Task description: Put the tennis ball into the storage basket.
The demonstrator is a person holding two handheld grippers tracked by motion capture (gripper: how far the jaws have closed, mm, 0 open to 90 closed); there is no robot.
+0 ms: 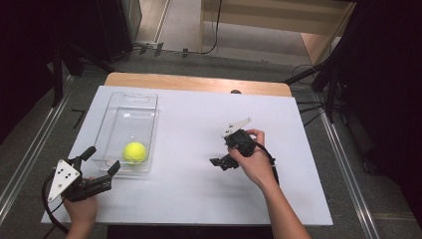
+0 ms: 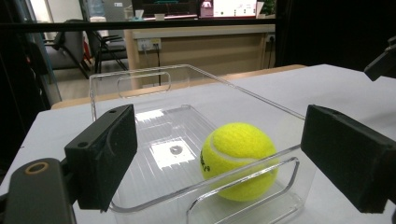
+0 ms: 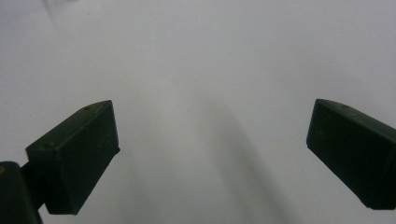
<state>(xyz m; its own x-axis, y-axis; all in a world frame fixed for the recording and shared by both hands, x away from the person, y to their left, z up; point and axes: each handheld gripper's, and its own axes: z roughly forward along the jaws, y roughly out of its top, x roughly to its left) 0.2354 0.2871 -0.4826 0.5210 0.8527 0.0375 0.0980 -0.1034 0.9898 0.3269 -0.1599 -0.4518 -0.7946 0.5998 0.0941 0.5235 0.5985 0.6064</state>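
A yellow tennis ball (image 1: 135, 152) lies at the near end of a clear plastic tray (image 1: 149, 107) on the left of the white table (image 1: 199, 194). My left gripper (image 1: 102, 160) sits just in front of the tray's near wall, open and holding nothing. In the left gripper view the ball (image 2: 239, 158) rests behind that clear wall (image 2: 140, 79), framed by the wide-apart jaws of the left gripper (image 2: 226, 156). My right gripper (image 1: 222, 162) hovers mid-table, tilted down at the bare surface. In the right gripper view its jaws (image 3: 212, 149) are open with nothing between them.
Beyond the ball, the tray is bare inside. A wooden strip (image 1: 199, 82) runs along the table's far edge. Dark stands and cables (image 1: 318, 79) flank the table on both sides. The white surface (image 3: 210, 56) lies close under the right gripper.
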